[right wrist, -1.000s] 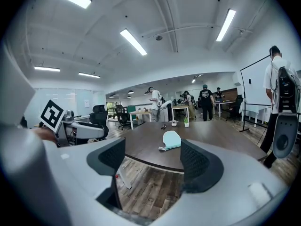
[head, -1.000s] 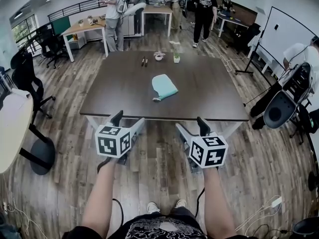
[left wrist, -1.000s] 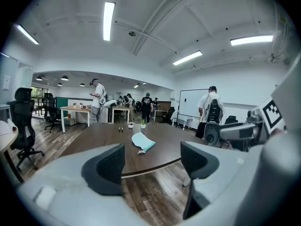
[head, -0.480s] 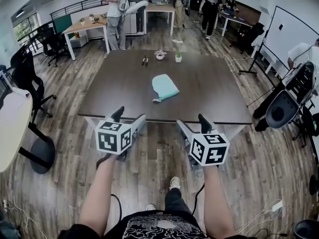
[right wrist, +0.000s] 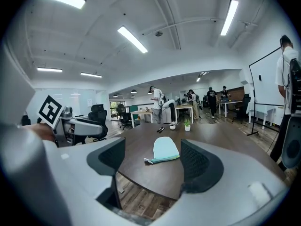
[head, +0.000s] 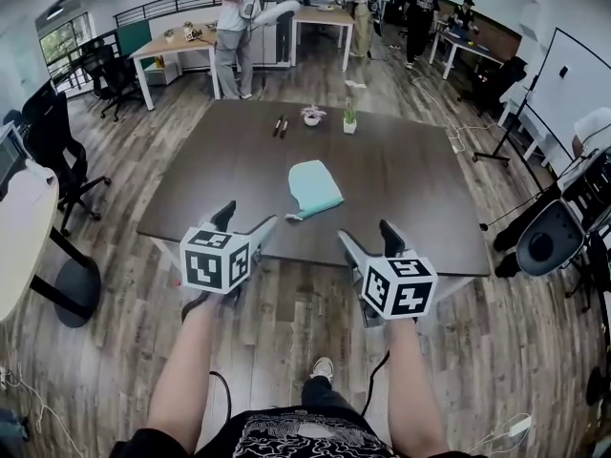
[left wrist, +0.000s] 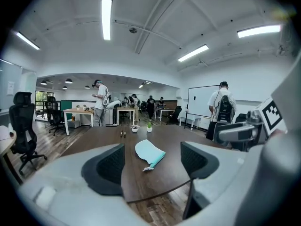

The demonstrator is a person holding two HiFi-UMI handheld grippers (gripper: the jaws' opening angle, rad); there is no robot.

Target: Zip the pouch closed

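**While the left gripper (head: pixel 245 222) and right gripper (head: pixel 368 237) hang open and empty, the pouch (head: pixel 315 187) lies well ahead of them on the table (head: pixel 401 179)**

From the head view, both grippers are held side by side over the wooden floor (head: pixel 296 303), just short of the table's near edge. Each has its jaws spread wide and nothing between them. The pale mint pouch lies flat near the middle of the dark table, apart from both grippers. A thin tab sticks out at the pouch's near-left corner. A small potted plant (head: pixel 350 117) stands farther back on the table, well apart from the pouch.

In the left gripper view, the left gripper (left wrist: pixel 151 166) has its two dark pads (left wrist: pixel 110 166) standing far apart and gripping nothing. The pouch (left wrist: pixel 149 153) shows in the gap between them, resting on the table beyond the jaws, with a darker teal strip along its right side. Whether its zip is open or closed cannot be made out. The right gripper (left wrist: pixel 244 131) shows at the right edge.

In the right gripper view, the right gripper (right wrist: pixel 153 161) is likewise wide open and empty. The pouch (right wrist: pixel 165 150) lies on the table past its pads (right wrist: pixel 195 161), rounded end away and tab toward the left. The left gripper (right wrist: pixel 75 124) shows at the left.
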